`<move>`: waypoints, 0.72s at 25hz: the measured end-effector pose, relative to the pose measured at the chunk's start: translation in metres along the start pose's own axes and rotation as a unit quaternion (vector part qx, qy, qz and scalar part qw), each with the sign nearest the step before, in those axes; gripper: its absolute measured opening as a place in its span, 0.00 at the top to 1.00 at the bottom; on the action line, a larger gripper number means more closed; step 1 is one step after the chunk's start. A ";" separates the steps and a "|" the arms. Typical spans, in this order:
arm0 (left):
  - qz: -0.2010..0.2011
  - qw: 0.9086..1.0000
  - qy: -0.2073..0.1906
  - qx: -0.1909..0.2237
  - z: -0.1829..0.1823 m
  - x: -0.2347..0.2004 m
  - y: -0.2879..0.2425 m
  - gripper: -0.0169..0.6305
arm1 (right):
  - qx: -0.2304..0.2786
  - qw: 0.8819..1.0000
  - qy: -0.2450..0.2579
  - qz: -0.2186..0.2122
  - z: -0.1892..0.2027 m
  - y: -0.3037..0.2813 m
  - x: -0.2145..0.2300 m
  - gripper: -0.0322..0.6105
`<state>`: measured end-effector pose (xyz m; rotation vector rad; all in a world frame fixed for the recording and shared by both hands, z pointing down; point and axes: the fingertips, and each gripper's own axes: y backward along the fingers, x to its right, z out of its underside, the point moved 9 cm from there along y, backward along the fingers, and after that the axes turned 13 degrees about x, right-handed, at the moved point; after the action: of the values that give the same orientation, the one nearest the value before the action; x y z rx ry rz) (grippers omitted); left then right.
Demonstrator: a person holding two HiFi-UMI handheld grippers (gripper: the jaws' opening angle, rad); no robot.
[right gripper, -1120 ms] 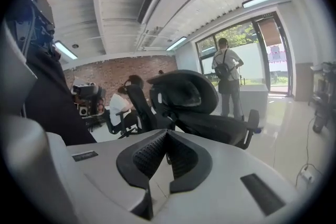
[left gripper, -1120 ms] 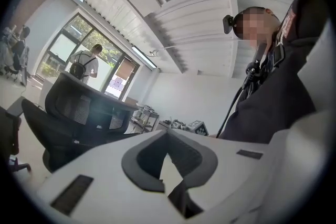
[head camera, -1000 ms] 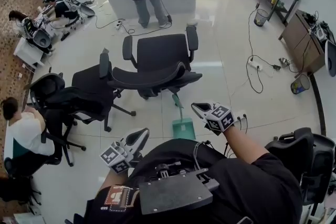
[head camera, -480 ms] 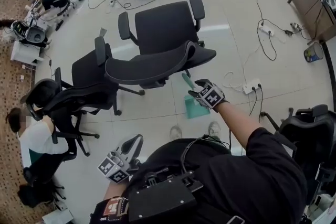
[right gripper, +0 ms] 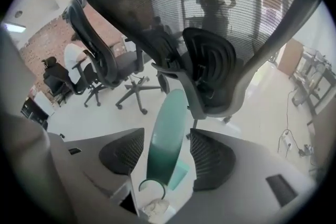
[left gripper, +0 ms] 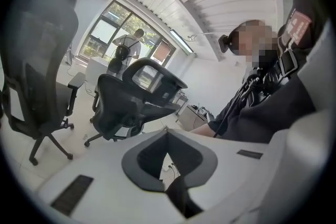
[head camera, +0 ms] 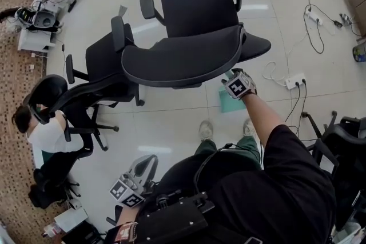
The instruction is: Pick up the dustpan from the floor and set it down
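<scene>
The dustpan (head camera: pixel 227 103) is teal plastic and of the upright kind, with a paler, boxy pan low down and a long, broad, flat handle with a rounded free end. In the head view only the pan shows. It is a teal patch on the pale tiled floor (head camera: pixel 171 134), tucked just under the front lip of the big black office chair (head camera: pixel 191 51), at about 1 o'clock from the person's shoes (head camera: pixel 206 130).

In the right gripper view the handle (right gripper: pixel 167 134) gives the long axis. It runs from 6 o'clock, where an open ring (right gripper: pixel 149 186) sits at its lower end, up to the rounded tip near 12 o'clock, leaning a little toward 1 o'clock. A corner of the pan (right gripper: pixel 179 174) shows just at 4 o'clock of the ring.

The right gripper (head camera: pixel 235 80) reaches down over the pan's 12 o'clock edge. Its fingers (right gripper: pixel 123 150) have just been opening and stand wide apart. The dark ribbed pads are at 9 and 3 o'clock of the handle, which stands between them with a thin gap on each side. Neither pad presses on it.

The left gripper (head camera: pixel 144 167) hangs at 7 o'clock in the head view, by the person's side and well apart from the dustpan. Its fingers (left gripper: pixel 134 168) meet at the tips and hold nothing.
</scene>
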<state>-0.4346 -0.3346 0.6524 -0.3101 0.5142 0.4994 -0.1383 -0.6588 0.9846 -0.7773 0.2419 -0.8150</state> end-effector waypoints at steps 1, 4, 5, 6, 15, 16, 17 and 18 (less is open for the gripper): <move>-0.003 1.000 0.001 -0.001 -0.002 -0.005 0.001 0.96 | -0.010 1.000 -0.005 0.007 0.004 -0.006 0.003 0.52; -0.012 1.000 0.001 -0.008 -0.004 -0.010 0.004 0.96 | -0.017 1.000 -0.008 0.016 0.009 -0.017 0.004 0.66; -0.013 1.000 0.001 -0.010 -0.003 -0.011 0.004 0.96 | -0.010 1.000 -0.005 0.015 0.008 -0.019 0.005 0.69; -0.014 1.000 0.001 -0.012 -0.002 -0.010 0.003 0.96 | -0.004 1.000 -0.004 0.012 0.008 -0.021 0.005 0.70; 0.014 1.000 -0.008 -0.010 -0.005 0.021 -0.016 0.96 | 0.009 1.000 0.015 -0.003 0.016 0.040 0.001 0.84; 0.022 1.000 -0.011 -0.006 -0.010 0.030 -0.018 0.96 | 0.019 1.000 0.020 -0.006 0.011 0.061 -0.003 0.84; 0.031 0.999 -0.013 -0.002 -0.015 0.041 -0.021 0.96 | 0.030 0.999 0.025 -0.011 0.006 0.085 -0.007 0.84; 0.040 0.999 -0.017 0.002 -0.019 0.053 -0.024 0.96 | 0.042 0.999 0.030 -0.015 -0.001 0.110 -0.010 0.84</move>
<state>-0.3899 -0.3424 0.6117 -0.2783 0.4964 0.5804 -0.0837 -0.6042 0.9057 -0.6806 0.2482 -0.8712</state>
